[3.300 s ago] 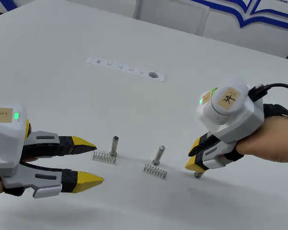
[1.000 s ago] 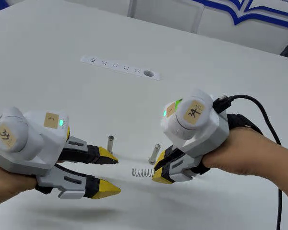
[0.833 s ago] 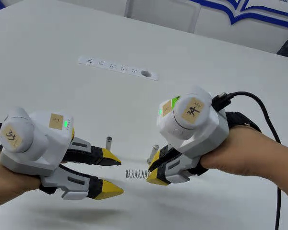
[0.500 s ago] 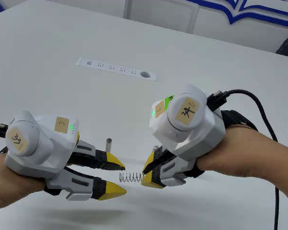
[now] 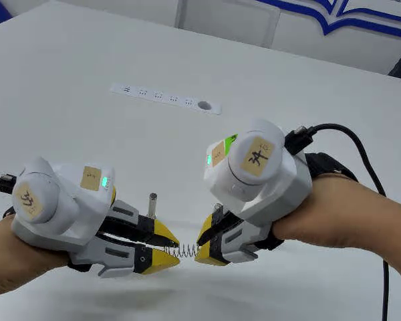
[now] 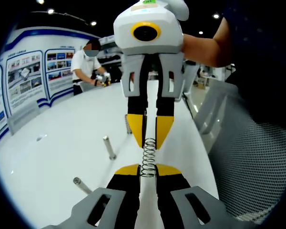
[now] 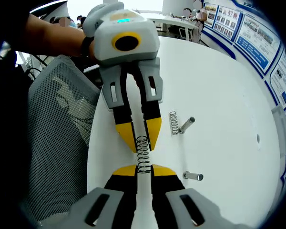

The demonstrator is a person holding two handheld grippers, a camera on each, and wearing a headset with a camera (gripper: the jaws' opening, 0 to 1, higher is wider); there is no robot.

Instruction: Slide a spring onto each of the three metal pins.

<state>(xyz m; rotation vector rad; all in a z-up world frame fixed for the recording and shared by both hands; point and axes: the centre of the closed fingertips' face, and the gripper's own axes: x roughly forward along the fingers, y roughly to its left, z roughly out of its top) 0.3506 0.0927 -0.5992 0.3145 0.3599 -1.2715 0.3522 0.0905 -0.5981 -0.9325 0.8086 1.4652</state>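
White matte workbench [image 5: 73, 73], with a power strip [image 5: 164, 98] set flush in its top. Blue-trimmed white wall panels [image 5: 321, 17] behind. Grey mesh chair [image 7: 57, 143] alongside. Poster boards [image 6: 43, 62] on the wall, lit by ceiling spotlights [image 6: 50, 10].

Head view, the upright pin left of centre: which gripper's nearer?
Left. The left gripper sits just in front of the pin, shut on one end of the spring; the right gripper holds the other end, further off to the pin's right.

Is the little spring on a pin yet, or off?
Off. The spring is held between the left claw and right claw, each shut on one end.
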